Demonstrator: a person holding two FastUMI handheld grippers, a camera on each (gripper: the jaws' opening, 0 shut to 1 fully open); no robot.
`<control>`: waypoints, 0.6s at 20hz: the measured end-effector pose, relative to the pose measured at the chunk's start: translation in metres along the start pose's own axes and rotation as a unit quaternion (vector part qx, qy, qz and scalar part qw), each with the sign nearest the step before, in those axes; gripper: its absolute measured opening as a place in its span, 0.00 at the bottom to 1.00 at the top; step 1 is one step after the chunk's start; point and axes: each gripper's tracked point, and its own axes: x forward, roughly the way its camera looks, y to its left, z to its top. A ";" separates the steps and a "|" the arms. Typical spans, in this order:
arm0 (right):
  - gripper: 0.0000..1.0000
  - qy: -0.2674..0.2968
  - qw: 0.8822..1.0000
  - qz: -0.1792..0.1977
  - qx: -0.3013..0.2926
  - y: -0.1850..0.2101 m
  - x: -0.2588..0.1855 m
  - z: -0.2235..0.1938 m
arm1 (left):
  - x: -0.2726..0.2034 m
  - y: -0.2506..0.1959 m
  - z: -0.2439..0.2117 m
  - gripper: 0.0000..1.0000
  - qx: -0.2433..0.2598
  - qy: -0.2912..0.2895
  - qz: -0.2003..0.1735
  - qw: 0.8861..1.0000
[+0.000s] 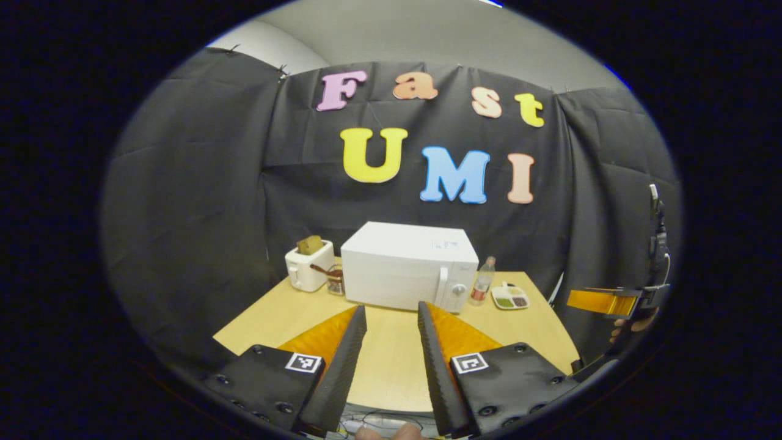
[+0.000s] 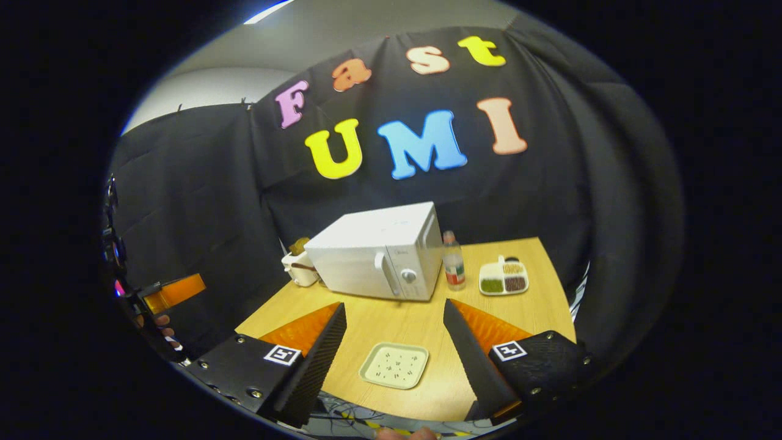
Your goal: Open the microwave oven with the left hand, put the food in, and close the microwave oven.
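Nothing started yet: left gripper [image 1: 391, 318] hangs low-center with fingers apart, microwave [image 1: 408, 266] shut mid-frame on the surface [image 1: 391, 360]. Right gripper [image 2: 394, 315] spread too, over the lower-center plate [image 2: 394, 365]. Next I'd guess the handle [image 1: 441, 287].

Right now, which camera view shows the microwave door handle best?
The right gripper view: the handle stands out as a white vertical bar beside the knob on the microwave, seen at an angle. In the left gripper view the handle appears too, but smaller and paler against the white door, close above the left tool's finger.
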 end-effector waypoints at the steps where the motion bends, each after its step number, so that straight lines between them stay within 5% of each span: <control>1: 0.98 -0.027 1.000 -0.001 -0.016 0.012 -0.004 0.026 | -0.005 0.001 0.027 0.63 -0.001 -0.026 -0.006 1.000; 5: 0.98 -0.109 0.993 -0.023 -0.045 0.056 -0.028 0.105 | -0.027 0.007 0.112 0.57 -0.011 -0.125 -0.037 0.991; 6: 0.98 -0.127 0.990 -0.029 -0.047 0.064 -0.036 0.121 | -0.033 0.011 0.124 0.67 -0.016 -0.137 -0.044 0.989; 7: 0.98 -0.139 0.988 -0.038 -0.050 0.069 -0.039 0.134 | -0.039 0.016 0.133 0.57 -0.021 -0.144 -0.049 0.988; 12: 0.93 -0.161 0.983 -0.063 -0.058 0.087 -0.048 0.146 | -0.035 0.039 0.120 0.69 -0.023 -0.138 -0.051 0.989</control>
